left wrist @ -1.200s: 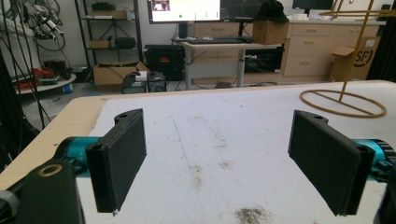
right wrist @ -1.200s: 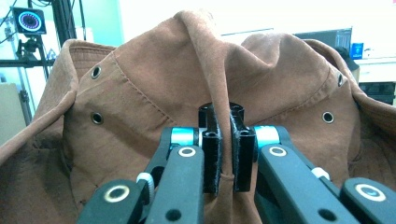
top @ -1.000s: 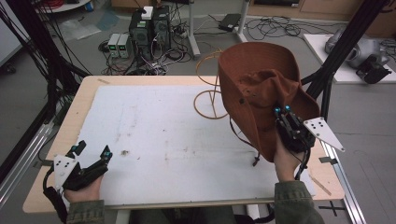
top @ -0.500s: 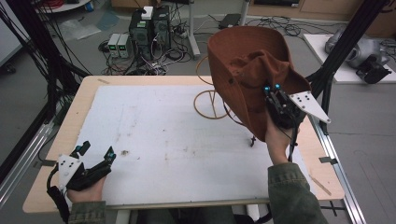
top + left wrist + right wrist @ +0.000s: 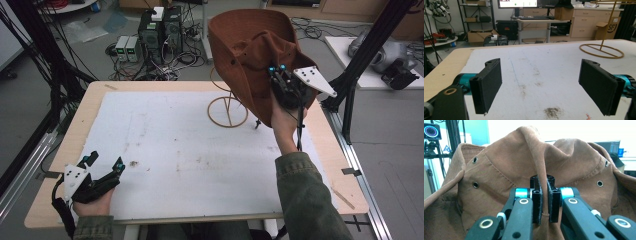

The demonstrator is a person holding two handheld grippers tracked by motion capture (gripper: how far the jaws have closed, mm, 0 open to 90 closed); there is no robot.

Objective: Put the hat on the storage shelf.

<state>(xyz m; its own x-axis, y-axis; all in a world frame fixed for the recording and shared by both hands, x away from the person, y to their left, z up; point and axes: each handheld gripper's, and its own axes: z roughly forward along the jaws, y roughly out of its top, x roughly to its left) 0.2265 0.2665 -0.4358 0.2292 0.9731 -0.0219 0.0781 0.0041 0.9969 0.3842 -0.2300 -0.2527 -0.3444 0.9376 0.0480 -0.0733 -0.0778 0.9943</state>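
At the upper right of the high view, the right gripper (image 5: pixel 278 68) held a brown hat (image 5: pixel 250 45) up in the air, its jaws clamped tight on a fold of the fabric; the hat hung above the far right part of the table (image 5: pixel 90 107), its brim and crown facing the camera; in the right gripper view the two black jaws stood nearly together at the centre of the frame with a ridge of cloth pinched between them, and the hat (image 5: pixel 499 170) spread across almost the whole picture, with metal eyelets (image 5: pixel 475 184) at left and right. Below the hat, right of centre in the high view, a gold wire stand (image 5: pixel 227 111) rested on the white mat (image 5: pixel 190 150), its round base lying flat and its stem rising behind the hat's edge; the hat's lower rim overlapped the stand in the frame, though whether they touched could not be told. At the lower left of the high view, the left gripper (image 5: pixel 105 164) lay low over the near corner of the mat, jaws wide apart and holding nothing; in the left gripper view its pads (image 5: pixel 486 85) stood far apart at either side of the frame with bare, stained mat between them, and the stand's ring (image 5: pixel 601 50) showed at the upper right; a dark smudge (image 5: pixel 552 111) marked the mat at the bottom centre.
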